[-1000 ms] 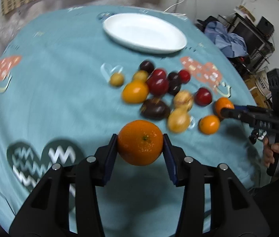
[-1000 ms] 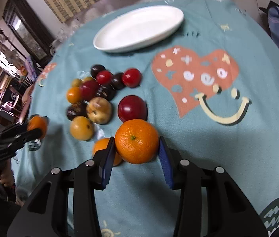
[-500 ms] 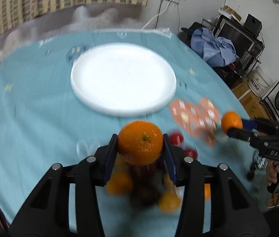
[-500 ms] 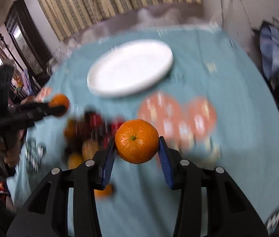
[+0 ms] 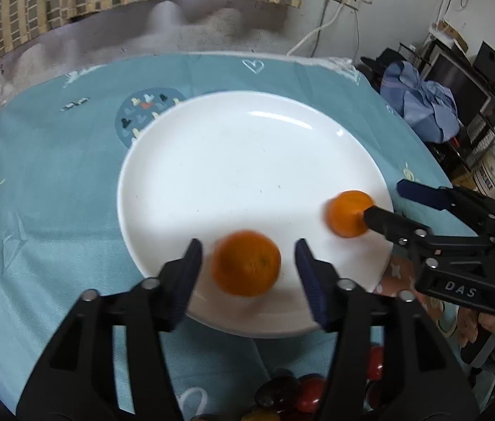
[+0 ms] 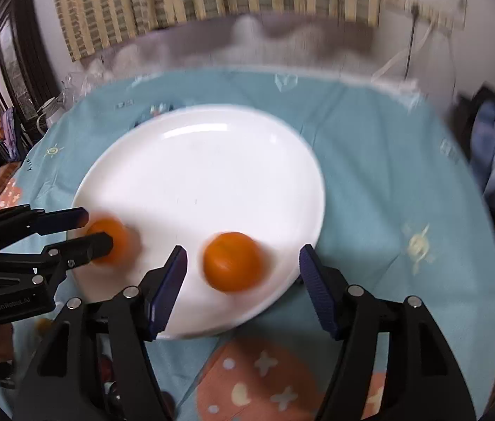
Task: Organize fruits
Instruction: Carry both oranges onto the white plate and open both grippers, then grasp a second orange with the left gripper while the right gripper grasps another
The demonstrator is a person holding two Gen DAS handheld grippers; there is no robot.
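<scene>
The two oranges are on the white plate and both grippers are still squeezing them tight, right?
Not quite. Both oranges are on the white plate, but neither is being squeezed. In the left wrist view the left gripper has its fingers spread wide, with gaps either side of the fruit. The right wrist view shows the right gripper spread open too.

Plate [image 5: 247, 161]: glossy white glazed ceramic; tablecloth [image 5: 54, 175]: matt printed teal cloth; oranges [image 5: 245, 263]: dimpled peel; gripper fingers [image 5: 184, 277]: matt black plastic, ribbed blue pads.
</scene>
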